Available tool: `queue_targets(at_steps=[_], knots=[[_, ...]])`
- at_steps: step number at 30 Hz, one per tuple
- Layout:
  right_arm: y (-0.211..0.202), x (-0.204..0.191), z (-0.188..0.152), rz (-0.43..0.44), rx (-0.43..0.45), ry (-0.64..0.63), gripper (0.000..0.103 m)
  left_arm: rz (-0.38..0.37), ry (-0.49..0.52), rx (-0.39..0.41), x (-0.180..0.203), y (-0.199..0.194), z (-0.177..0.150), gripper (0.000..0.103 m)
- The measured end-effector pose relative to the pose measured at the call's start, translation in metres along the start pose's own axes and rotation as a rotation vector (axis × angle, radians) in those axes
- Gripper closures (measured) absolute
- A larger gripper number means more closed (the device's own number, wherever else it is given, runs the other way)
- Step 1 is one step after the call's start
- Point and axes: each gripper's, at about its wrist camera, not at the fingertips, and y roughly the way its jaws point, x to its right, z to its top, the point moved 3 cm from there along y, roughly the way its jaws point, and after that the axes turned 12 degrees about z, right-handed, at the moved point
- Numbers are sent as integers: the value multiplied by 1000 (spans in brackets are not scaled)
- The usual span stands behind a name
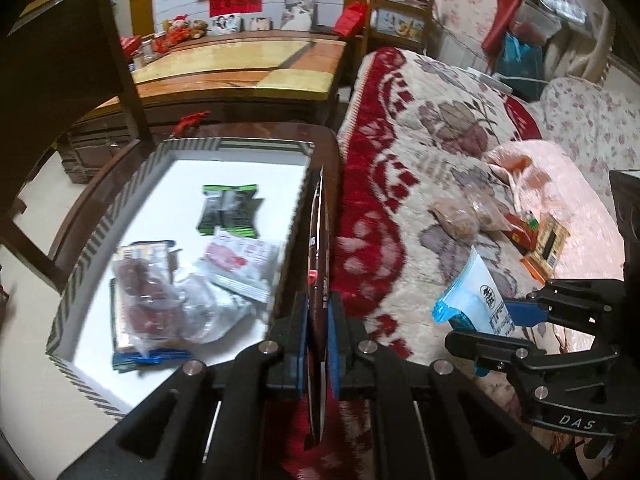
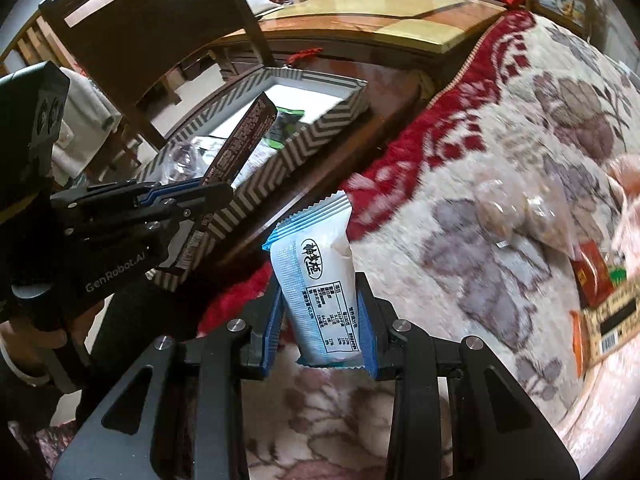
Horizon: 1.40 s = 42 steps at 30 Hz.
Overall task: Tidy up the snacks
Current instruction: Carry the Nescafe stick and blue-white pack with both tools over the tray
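Observation:
My left gripper [image 1: 317, 344] is shut on a thin dark brown snack packet [image 1: 318, 280], seen edge-on and held upright at the right wall of a chevron-striped box [image 1: 86, 256]. The same packet [image 2: 244, 136] leans over the box wall [image 2: 280, 168] in the right wrist view, with the left gripper [image 2: 192, 196] on it. My right gripper [image 2: 320, 332] is shut on a white and blue snack pouch [image 2: 320, 280], held above the floral blanket. That pouch [image 1: 476, 300] and the right gripper [image 1: 508, 322] show at right. The box holds several snack packets [image 1: 228, 210].
The box sits on a dark wooden stool [image 1: 324, 140] beside a bed with a red and cream floral blanket [image 1: 420, 152]. More snacks [image 1: 480, 216] and a small orange carton [image 2: 604, 320] lie on the blanket at right. A wooden chair [image 2: 160, 28] and a low cabinet [image 1: 240, 76] stand behind.

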Motion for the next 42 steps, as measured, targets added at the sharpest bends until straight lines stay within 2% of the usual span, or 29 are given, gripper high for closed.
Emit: queue_targets(at_steps=[26, 42], knots=[[47, -56, 59, 43, -55, -133, 71, 103, -149, 12, -95, 5, 9, 93], [76, -76, 82, 58, -86, -171, 71, 138, -201, -13, -128, 19, 7, 93]])
